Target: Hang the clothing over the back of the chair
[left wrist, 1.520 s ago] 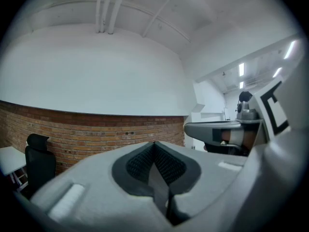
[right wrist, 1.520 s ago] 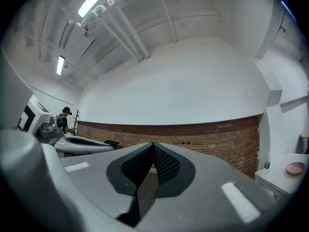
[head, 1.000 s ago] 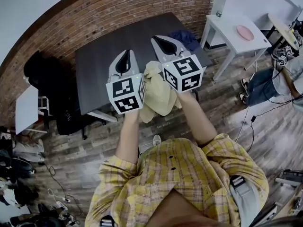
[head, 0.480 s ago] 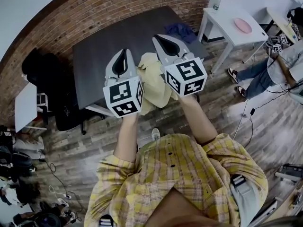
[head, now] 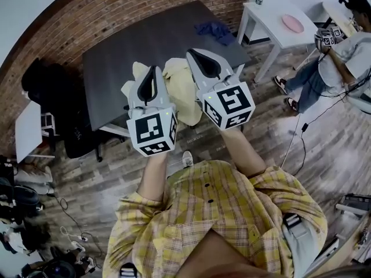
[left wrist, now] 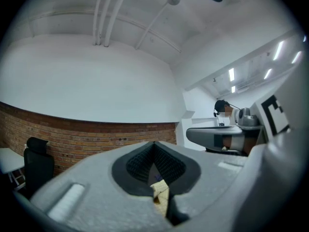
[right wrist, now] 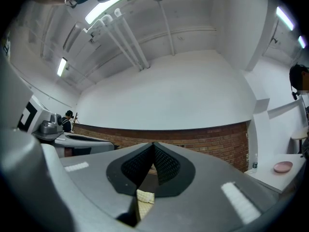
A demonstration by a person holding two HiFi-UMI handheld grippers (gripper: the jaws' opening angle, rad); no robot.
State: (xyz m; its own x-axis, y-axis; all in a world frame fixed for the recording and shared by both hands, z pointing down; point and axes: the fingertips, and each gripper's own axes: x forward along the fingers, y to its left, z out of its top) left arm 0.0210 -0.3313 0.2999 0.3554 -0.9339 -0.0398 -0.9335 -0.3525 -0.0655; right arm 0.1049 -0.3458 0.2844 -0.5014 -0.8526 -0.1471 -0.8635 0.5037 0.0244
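Observation:
A pale yellow garment [head: 182,94] hangs between my two grippers, held up in front of the person above the edge of a dark table [head: 145,45]. My left gripper [head: 149,81] is shut on one edge of it; a strip of yellow cloth [left wrist: 161,195] shows in its jaws. My right gripper [head: 200,61] is shut on the other edge, with cloth [right wrist: 144,199] pinched between its pads. A black chair [head: 64,117] stands left of the table. Both gripper views point up at a white wall and ceiling.
Blue clothing [head: 215,30] lies at the table's far right corner. A white side table [head: 278,25] with a pink plate [head: 292,23] stands to the right, with a seated person [head: 342,51] beyond it. Cables and bags litter the wooden floor at left.
Both grippers have lifted the yellow garment higher and spread slightly apart, so the cloth now shows on both sides of the left gripper. The head view has shifted a little.

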